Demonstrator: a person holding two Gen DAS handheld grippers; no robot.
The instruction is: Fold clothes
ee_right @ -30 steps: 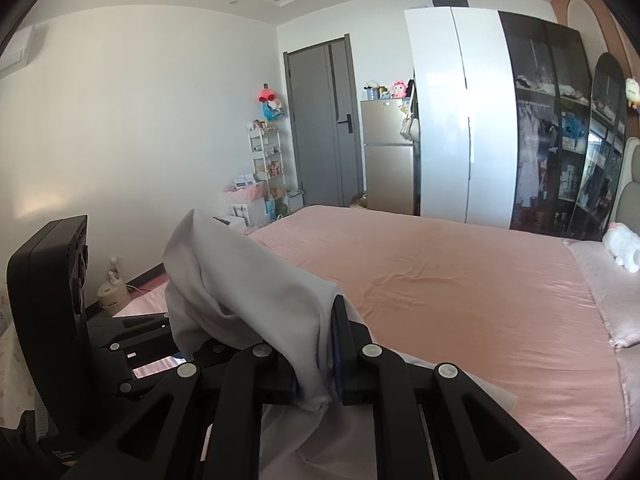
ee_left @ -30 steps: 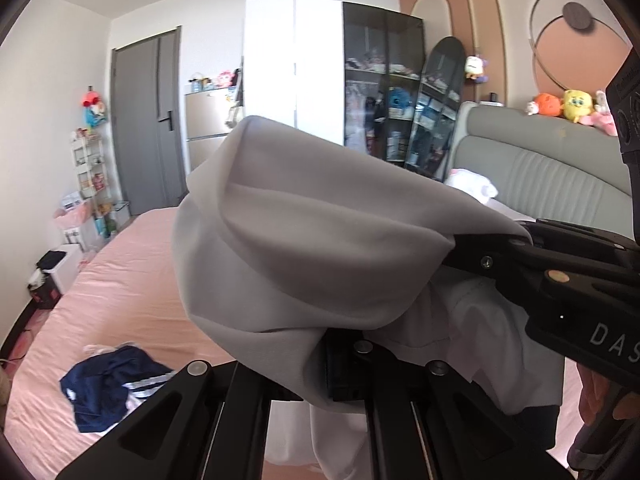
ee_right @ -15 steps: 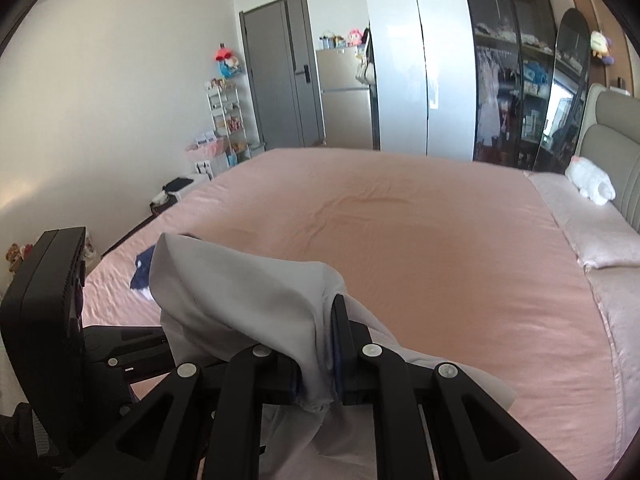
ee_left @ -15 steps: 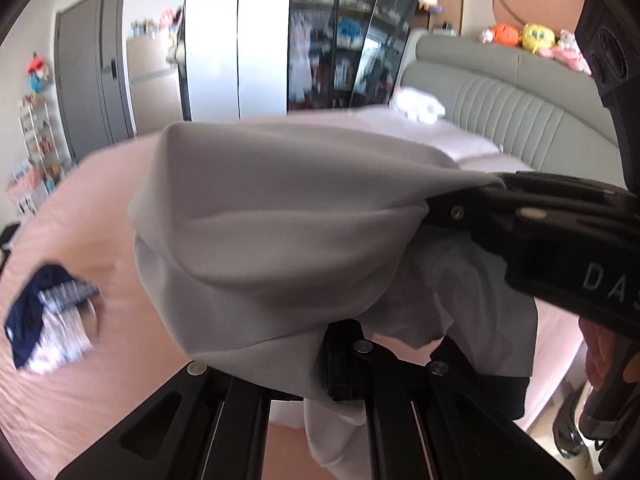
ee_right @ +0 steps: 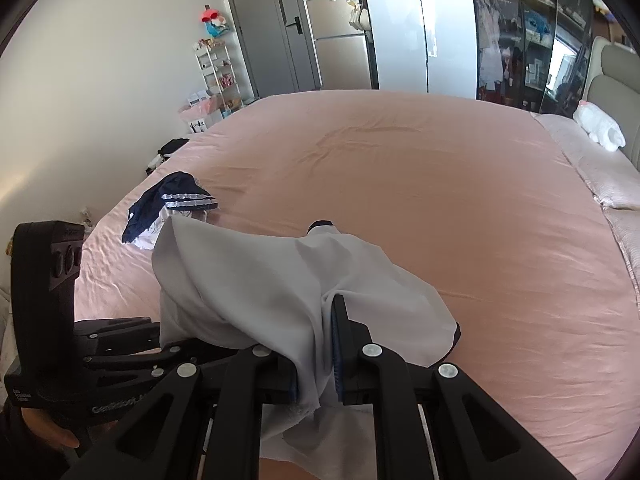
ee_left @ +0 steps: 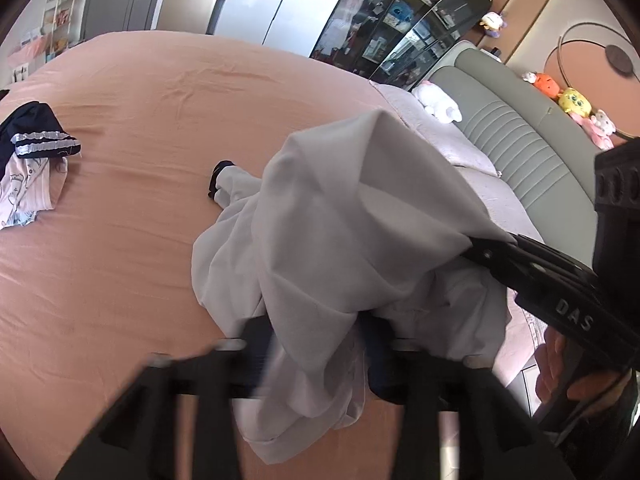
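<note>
Clamping a white garment (ee_right: 280, 280), the right gripper (ee_right: 316, 364) holds it over the pink bed (ee_right: 440, 200); the left gripper (ee_left: 316, 344), blurred, cannot be judged; navy clothes (ee_right: 172, 204) lie far left.

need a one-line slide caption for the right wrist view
Right tool shut on a white garment draped over the pink bed, left tool gripping its other edge.

Bedroom, daylit. Pink-sheeted bed (ee_right: 420, 184) fills centre frame. Grey padded headboard (ee_left: 516, 144) right. White wall (ee_right: 100, 60) upper left. Grey door (ee_right: 264, 28) top centre. White wardrobe (ee_right: 404, 20) beside dark glass cabinet (ee_right: 516, 32), upper right. White wire shelf rack (ee_right: 216, 68) left of door.
</note>
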